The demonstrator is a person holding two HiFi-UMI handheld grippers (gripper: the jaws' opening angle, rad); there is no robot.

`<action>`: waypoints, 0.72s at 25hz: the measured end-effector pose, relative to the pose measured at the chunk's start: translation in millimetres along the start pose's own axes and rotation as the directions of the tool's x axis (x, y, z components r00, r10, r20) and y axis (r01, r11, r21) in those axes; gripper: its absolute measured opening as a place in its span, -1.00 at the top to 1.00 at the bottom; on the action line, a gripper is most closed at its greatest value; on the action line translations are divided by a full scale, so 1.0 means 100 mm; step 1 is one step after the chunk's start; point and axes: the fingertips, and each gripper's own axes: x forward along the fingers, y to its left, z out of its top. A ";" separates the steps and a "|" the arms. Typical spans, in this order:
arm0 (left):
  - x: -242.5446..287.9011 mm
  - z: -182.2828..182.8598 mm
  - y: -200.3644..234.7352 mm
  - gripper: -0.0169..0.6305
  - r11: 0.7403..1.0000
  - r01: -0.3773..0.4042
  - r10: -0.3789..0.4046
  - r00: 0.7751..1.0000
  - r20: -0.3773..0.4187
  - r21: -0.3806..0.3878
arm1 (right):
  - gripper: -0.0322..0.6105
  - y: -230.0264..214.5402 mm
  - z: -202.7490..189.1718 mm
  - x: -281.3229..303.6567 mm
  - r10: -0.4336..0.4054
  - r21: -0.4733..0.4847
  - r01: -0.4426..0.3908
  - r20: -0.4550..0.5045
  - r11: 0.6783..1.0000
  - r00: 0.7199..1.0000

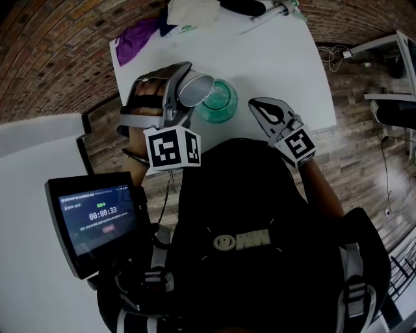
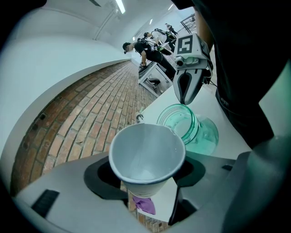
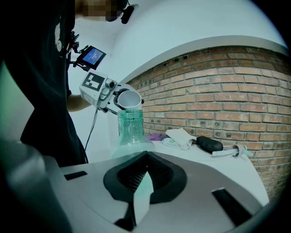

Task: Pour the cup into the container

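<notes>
Currently left gripper (image 1: 187, 88) is clamping the white cup (image 2: 146, 157), holding it tilted above the green container (image 2: 184, 124); right gripper (image 1: 260, 106) is sitting closed, empty, nearby.

A white table (image 1: 279, 58) is set on a brick-patterned floor (image 1: 52, 52); a translucent green container (image 1: 219, 102) is stood upright close to the table's near edge; along the far edge a purple cloth (image 1: 135, 37), a white packet (image 1: 185, 27) with green print, a crumpled white cloth (image 1: 195, 11), a black object (image 3: 209, 144) and a white handled tool (image 1: 272, 13) are laid, well apart from the container.
</notes>
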 end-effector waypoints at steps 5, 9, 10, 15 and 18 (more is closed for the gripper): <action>0.00 0.00 0.00 0.01 1.000 -0.002 0.002 1.000 -0.001 0.003 | 0.89 0.00 0.00 0.00 -0.001 -0.001 0.001 -0.001 1.000 1.000; 0.01 0.00 0.00 0.01 1.000 -0.003 0.003 1.000 -0.003 0.003 | 0.89 0.00 0.00 0.00 0.002 0.000 -0.002 -0.003 1.000 1.000; 0.01 0.00 0.00 0.01 1.000 -0.003 0.003 1.000 -0.004 0.003 | 0.89 0.00 0.00 0.00 0.002 0.000 -0.002 -0.002 1.000 1.000; 0.01 0.00 0.00 0.01 1.000 -0.004 0.004 1.000 -0.006 0.004 | 0.89 -0.01 0.00 0.01 0.003 -0.002 -0.003 -0.002 1.000 1.000; 0.01 0.00 0.00 0.01 1.000 -0.005 0.005 1.000 -0.007 0.007 | 0.89 -0.01 0.00 0.01 0.002 -0.004 -0.002 -0.002 1.000 1.000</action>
